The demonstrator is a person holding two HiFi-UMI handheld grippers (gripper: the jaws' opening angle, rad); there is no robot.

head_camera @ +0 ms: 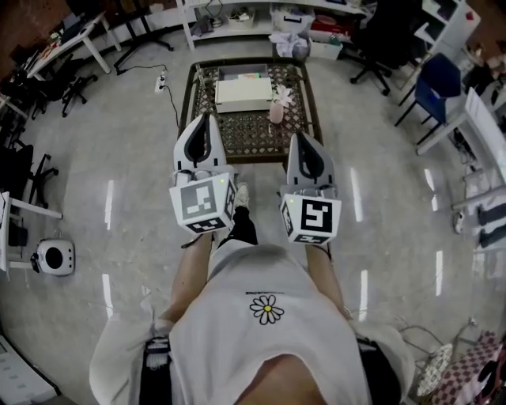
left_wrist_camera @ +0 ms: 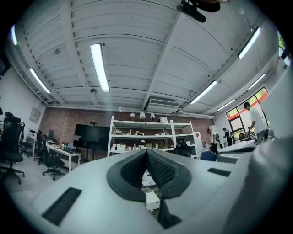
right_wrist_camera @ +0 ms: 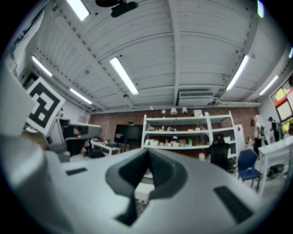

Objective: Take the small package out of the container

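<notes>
In the head view a low table [head_camera: 296,134] with a dark patterned top stands on the floor ahead of me. On it lies a white flat box [head_camera: 243,93], with a pale tray [head_camera: 243,71] behind it and a small pink object [head_camera: 277,109] to its right. I cannot pick out a small package. My left gripper [head_camera: 208,117] and right gripper [head_camera: 303,136] are held side by side in the air short of the table, both shut and empty. In the left gripper view the gripper [left_wrist_camera: 146,151] points a little above level at far shelves; the right gripper [right_wrist_camera: 149,151] does the same.
A power strip [head_camera: 161,81] with its cable lies on the floor left of the table. A white round device [head_camera: 54,257] sits on the floor at far left. Office chairs and desks line the left side, shelves [head_camera: 277,20] the back, and a blue chair [head_camera: 435,91] stands at the right.
</notes>
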